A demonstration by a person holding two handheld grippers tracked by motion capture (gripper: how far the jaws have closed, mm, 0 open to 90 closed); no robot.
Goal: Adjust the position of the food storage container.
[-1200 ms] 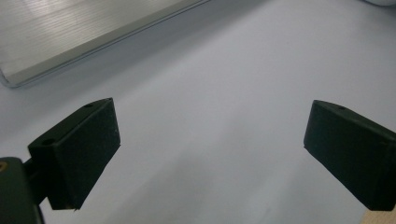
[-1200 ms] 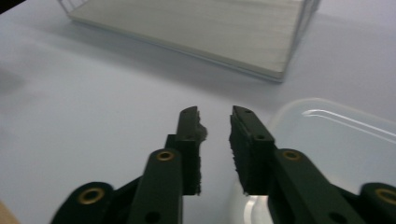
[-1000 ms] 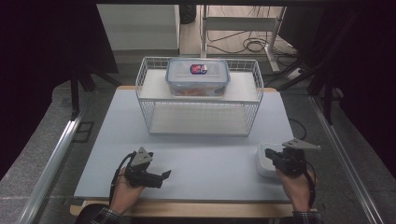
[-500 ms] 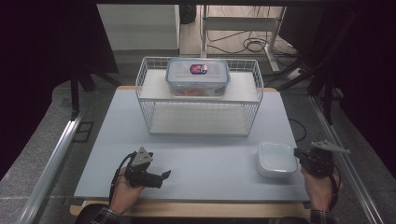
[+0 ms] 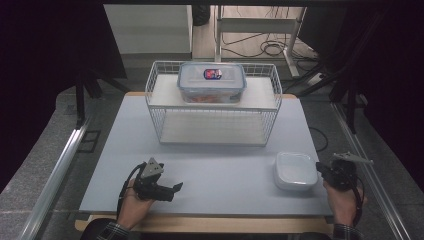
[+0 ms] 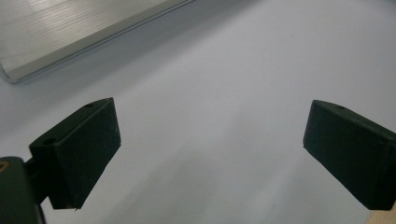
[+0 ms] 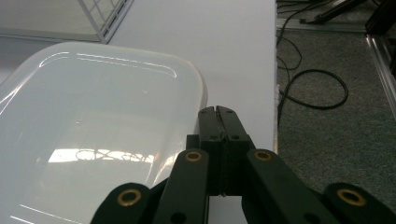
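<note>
My right claw [image 7: 218,111] is pinched fully closed, empty, with the white rounded plastic container [image 5: 296,170] just left of it on the desk; any nudge could scoot it. Left claw [image 6: 210,154] gapes wide.

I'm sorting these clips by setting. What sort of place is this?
Probably a lab or recording workspace, not a home: a plain grey table bearing a wire rack, dark curtains around it, cables trailing over the floor behind, and handheld tongs at a white dish.
</note>
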